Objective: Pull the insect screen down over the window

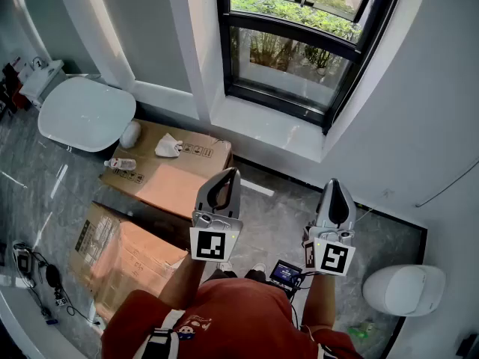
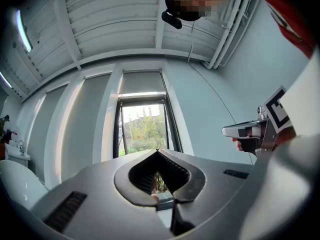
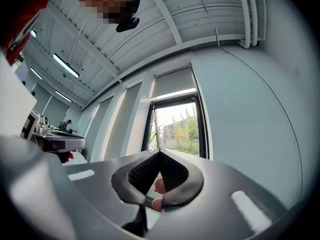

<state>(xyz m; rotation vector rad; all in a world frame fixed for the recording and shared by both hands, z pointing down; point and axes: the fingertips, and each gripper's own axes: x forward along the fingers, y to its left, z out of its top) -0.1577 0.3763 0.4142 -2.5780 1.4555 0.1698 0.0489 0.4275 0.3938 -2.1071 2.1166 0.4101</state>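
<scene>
Clenched and empty, left gripper [image 1: 231, 175] and right gripper [image 1: 334, 185] sit well short of the far window [image 1: 299, 47]. The insect screen is undrawn (presumably rolled at the frame top). Approach, open, grasp its bar centrally.

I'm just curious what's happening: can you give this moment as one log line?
phase: not yet started | left gripper: shut, empty | right gripper: shut, empty | window: uncovered

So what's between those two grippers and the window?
Only open air: past the shut left gripper and right gripper, both gripper views look straight at the window.
</scene>
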